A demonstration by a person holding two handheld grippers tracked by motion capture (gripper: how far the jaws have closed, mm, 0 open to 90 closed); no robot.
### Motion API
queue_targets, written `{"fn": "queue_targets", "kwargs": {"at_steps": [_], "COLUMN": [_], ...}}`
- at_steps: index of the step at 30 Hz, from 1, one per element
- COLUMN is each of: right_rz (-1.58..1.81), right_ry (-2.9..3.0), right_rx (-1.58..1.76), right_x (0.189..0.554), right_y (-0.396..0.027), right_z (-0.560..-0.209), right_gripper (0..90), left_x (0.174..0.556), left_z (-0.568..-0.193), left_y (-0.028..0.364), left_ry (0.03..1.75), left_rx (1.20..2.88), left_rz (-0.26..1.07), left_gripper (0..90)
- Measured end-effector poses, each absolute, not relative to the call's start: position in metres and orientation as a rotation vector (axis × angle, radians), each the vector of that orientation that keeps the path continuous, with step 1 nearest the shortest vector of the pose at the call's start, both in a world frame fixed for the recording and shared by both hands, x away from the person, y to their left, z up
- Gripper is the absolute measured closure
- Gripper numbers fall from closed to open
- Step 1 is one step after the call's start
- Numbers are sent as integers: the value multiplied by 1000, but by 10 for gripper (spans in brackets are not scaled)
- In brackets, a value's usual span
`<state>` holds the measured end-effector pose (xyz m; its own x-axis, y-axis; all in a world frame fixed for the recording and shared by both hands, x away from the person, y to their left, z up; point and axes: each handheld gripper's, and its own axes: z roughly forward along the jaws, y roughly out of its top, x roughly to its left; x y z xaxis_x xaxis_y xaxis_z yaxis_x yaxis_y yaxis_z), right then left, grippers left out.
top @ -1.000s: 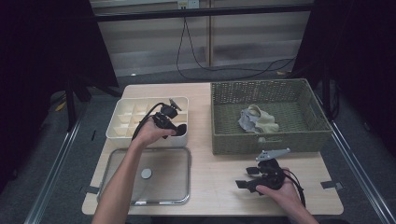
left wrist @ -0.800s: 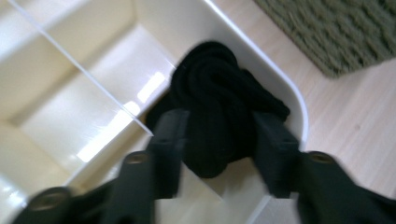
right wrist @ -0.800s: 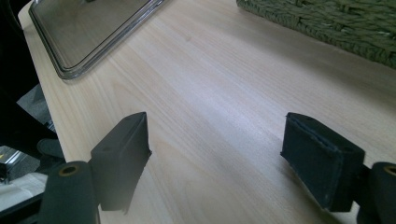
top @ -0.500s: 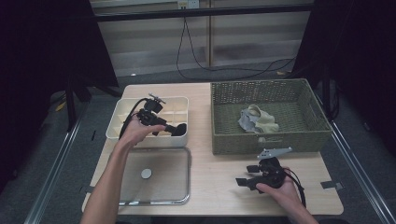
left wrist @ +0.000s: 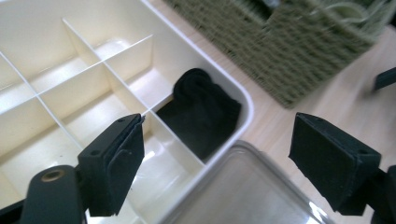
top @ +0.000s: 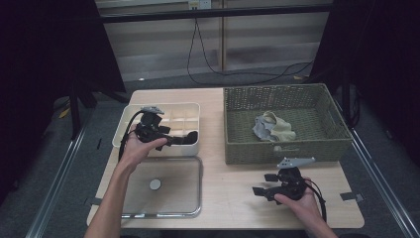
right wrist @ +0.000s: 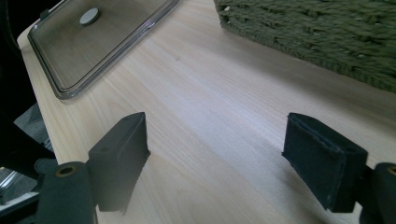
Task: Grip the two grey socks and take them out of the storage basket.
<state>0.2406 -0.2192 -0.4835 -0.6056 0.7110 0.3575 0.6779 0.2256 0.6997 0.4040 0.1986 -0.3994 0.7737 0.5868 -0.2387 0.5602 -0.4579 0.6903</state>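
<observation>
Pale wooden surface (top: 233,198) lies bare around my released right claw (top: 263,184); my left claw (left wrist: 219,163), just opened and holding nothing, hangs above the rolled black sock (left wrist: 201,112) in the white divided plastic box's (top: 130,111) near right corner.

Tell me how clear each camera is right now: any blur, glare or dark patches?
High view: table evenly lit, surroundings black, detail soft. Left gripper view: black sock fairly sharp, white divider box glaring bright, near jaws soft. Right gripper view: wood grain clear, clear lid dim towards the corner.
</observation>
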Motion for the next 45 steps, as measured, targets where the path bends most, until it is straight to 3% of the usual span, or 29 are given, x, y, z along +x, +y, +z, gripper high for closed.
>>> {"fn": "queue_targets", "kwargs": {"at_steps": [10,13,15,20,33,45], "right_rz": [1377,1380,1379,1386,1417,1483], "right_ry": [2362,2354,2347,2334,2283,2286], "right_rx": [1403,1398,1394,1393,1389,1344], "right_x": [250,252,252,248,245,243], "right_y": [-221,-221,-221,-225,-237,-240], "right_z": [-476,-475,-473,-468,-456,-444], "right_gripper": [220,220,220,228,314,384], "left_x": [373,365,358,341,299,258], "left_z": [-407,-412,-415,-423,-442,-465], "left_y": [214,217,216,212,219,220], "left_ry": [840,802,830,791,889,854], "left_rx": [2127,2115,2102,2067,1950,1980], "left_rz": [103,84,134,98,151,141], "left_gripper": [150,74,124,51,50,57]}}
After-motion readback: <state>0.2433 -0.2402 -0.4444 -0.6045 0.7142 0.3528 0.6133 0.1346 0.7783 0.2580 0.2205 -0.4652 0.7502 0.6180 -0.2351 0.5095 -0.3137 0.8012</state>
